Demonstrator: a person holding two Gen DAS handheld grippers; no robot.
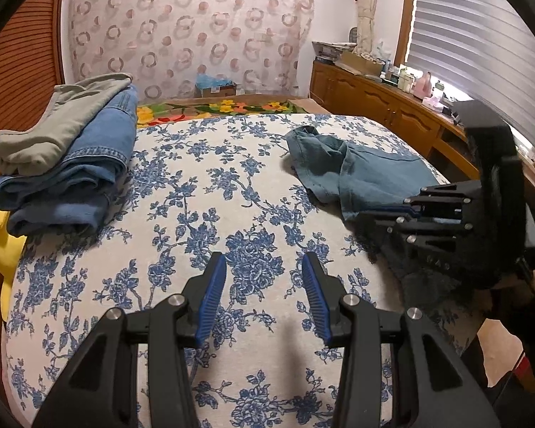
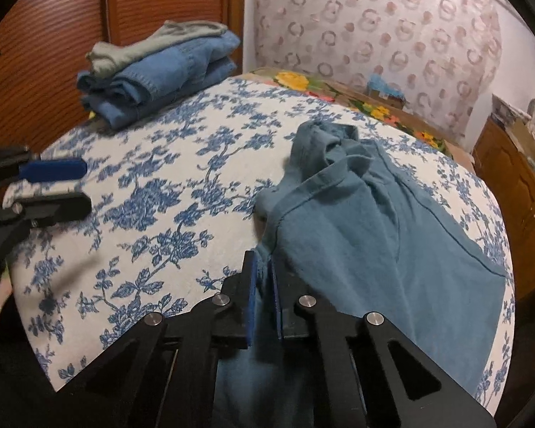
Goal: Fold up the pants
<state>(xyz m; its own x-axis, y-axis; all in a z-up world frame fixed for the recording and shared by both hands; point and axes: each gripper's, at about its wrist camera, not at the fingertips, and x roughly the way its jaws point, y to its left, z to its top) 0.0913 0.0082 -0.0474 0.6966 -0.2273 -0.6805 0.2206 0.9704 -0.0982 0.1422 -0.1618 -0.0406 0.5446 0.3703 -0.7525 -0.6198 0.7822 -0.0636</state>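
Teal pants (image 2: 371, 228) lie rumpled on the right side of the bed, also seen as the teal pants (image 1: 353, 167) in the left wrist view. My right gripper (image 2: 264, 267) is shut on the near left edge of the teal pants, the cloth pinched between its blue pads. In the left wrist view the right gripper (image 1: 410, 214) reaches in from the right onto that edge. My left gripper (image 1: 264, 267) hovers open over the bare floral sheet with nothing between its fingers; the left gripper (image 2: 78, 185) shows at the left edge of the right wrist view.
A stack of folded clothes (image 1: 67, 157), grey on blue denim, sits at the bed's far left. The floral sheet (image 1: 210, 192) covers the bed. A yellow cloth (image 1: 0, 235) hangs at the left edge. A wooden cabinet (image 1: 374, 103) with clutter runs along the right wall.
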